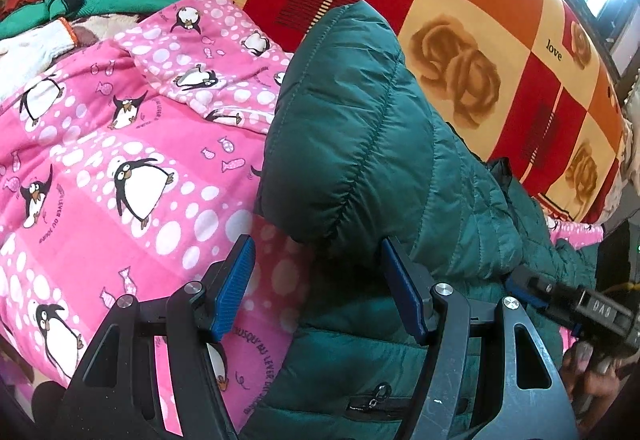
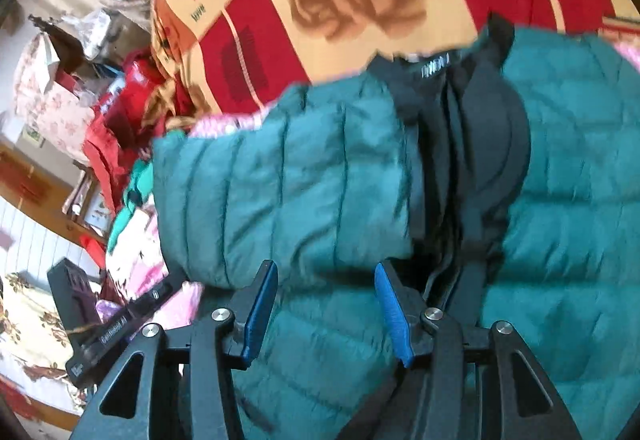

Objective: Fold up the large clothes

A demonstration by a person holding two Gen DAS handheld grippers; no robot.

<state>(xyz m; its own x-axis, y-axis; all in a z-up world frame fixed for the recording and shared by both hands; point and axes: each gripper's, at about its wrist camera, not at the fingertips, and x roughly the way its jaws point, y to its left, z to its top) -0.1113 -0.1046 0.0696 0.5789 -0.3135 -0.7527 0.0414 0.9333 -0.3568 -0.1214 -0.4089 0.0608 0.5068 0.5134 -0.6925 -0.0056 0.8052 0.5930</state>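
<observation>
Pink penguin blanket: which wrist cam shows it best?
Left wrist: the pink penguin blanket fills the view's left half, sharp, beside the teal puffer jacket. Right wrist shows only blurred pink slivers around the jacket's edges.

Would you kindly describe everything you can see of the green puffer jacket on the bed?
The green puffer jacket is dark teal, quilted in stitched channels, and looks like smooth, slightly shiny padded fabric. Its dark inner lining and collar with a small label show in the right wrist view, which is blurred. A zip pull shows low down. One padded part lies folded over the body. It lies on a pink penguin blanket, with both grippers' jaws open just above it.
</observation>
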